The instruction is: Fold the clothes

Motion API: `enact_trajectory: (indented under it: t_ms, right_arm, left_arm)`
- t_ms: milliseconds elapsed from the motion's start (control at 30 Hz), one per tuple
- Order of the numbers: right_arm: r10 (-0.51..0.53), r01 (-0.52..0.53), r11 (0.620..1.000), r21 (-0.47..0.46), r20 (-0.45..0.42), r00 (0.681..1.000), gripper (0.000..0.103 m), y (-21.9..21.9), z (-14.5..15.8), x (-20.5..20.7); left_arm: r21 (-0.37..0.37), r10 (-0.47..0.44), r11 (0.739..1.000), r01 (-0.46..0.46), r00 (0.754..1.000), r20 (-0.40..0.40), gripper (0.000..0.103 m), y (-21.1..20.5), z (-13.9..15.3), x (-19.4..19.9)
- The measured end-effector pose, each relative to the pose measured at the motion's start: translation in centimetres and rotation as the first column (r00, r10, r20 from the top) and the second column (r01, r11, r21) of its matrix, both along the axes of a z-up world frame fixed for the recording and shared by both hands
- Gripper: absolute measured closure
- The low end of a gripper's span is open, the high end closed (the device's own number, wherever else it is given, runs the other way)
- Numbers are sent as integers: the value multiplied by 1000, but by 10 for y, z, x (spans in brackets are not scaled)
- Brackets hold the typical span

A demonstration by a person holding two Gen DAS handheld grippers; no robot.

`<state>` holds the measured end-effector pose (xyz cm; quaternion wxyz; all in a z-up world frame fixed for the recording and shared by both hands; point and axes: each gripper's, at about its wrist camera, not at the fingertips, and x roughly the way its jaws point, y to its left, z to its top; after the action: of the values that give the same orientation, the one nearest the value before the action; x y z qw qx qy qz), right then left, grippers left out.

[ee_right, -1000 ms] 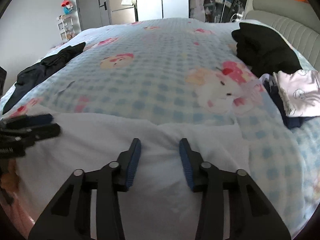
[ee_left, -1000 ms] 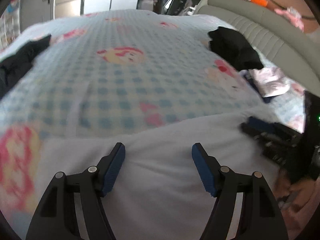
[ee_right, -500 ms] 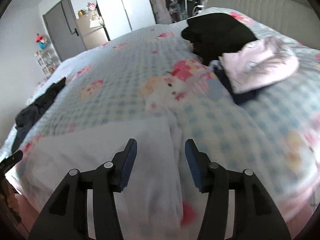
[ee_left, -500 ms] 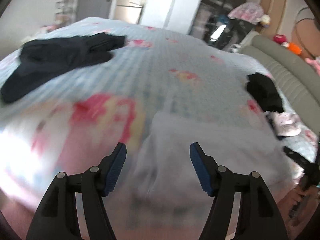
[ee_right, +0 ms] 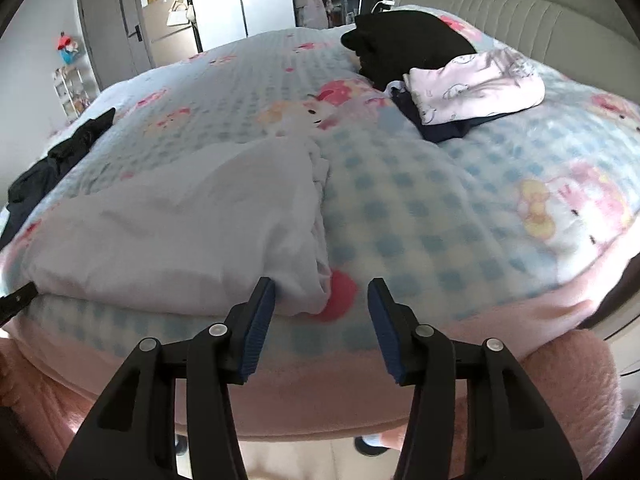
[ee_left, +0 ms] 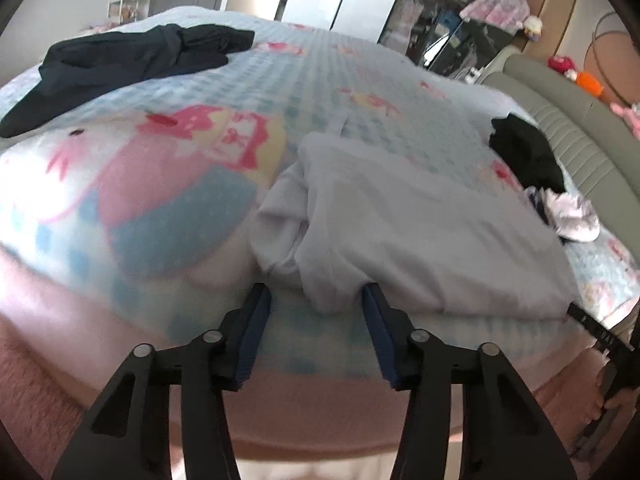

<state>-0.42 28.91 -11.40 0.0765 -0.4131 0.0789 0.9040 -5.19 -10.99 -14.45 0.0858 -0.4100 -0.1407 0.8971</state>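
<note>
A white garment (ee_left: 420,232) lies partly folded on the near edge of a bed covered by a blue-checked cartoon blanket (ee_left: 248,92), its long axis running along that edge from one gripper to the other; the bunched, rumpled ends face the two cameras. The left gripper (ee_left: 316,312), jaws closing, straddles the garment's crumpled left corner, cloth lying between the blue pads without being pinched. The right gripper (ee_right: 322,308), jaws narrowing slightly, sits at the opposite corner: its left pad meets the cloth's hem, the gap otherwise showing blanket. A dark garment (ee_left: 120,64) sprawls at the bed's far left. A black folded pile (ee_right: 400,48) and a pink printed garment (ee_right: 476,84) rest near the padded headboard (ee_right: 520,20).
</note>
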Motion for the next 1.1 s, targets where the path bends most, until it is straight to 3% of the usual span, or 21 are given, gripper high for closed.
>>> enact_trajectory:
  t_ms: [33, 67, 167, 233, 300, 400, 600, 800, 833, 933, 1033, 1100]
  right_arm:
    - [15, -14, 1000, -22, 3, 1000, 54, 1, -3, -2]
    - [29, -29, 999, -44, 7, 1000, 54, 2, -5, -4]
    - [36, -32, 986, -161, 20, 999, 55, 10, -15, -4]
    - [27, -28, 982, -188, -9, 1000, 67, 15, -14, -2]
    - [31, -35, 986, -163, -25, 999, 83, 13, -10, 0]
    - [38, -42, 994, -100, -38, 999, 90, 7, -4, 2]
    - [49, -47, 995, 85, -12, 999, 93, -6, -4, -3]
    - [-17, 16, 993, 120, 5, 1000, 93, 11, -8, -9]
    - [-41, 39, 990, 136, 7, 999, 93, 15, -8, -9]
    - [-99, 98, 993, 60, 9, 995, 93, 33, -6, -4]
    - [-133, 134, 991, 10, -5, 991, 92, 43, -1, 3]
    - [-136, 136, 991, 9, -31, 990, 83, 38, 6, 4]
  left_arm:
    - [25, -13, 1000, 12, 1000, 2, 76, -1, -1, -4]
    - [42, -19, 999, 19, 1000, 7, 83, -1, -3, -7]
    - [27, -15, 1000, 15, 1000, 9, 91, 2, -6, -8]
    - [-23, -10, 1000, 10, 1000, -14, 94, 5, 0, -2]
    - [-117, -16, 993, 6, 996, -84, 94, 12, 16, 5]
    - [-247, -54, 969, 13, 986, -160, 95, 23, 35, 12]
    - [-351, -77, 935, 44, 994, -81, 96, 20, 22, 2]
    - [-339, -64, 939, 56, 998, -14, 96, 15, 16, 2]
    - [-326, -60, 943, 58, 998, 2, 92, 13, 15, 3]
    - [-210, -25, 977, 40, 997, 75, 84, -8, 14, 5]
    - [-130, 42, 991, -36, 998, 44, 84, -28, 23, 13]
    - [-89, 58, 994, -59, 998, -4, 83, -31, 31, 15]
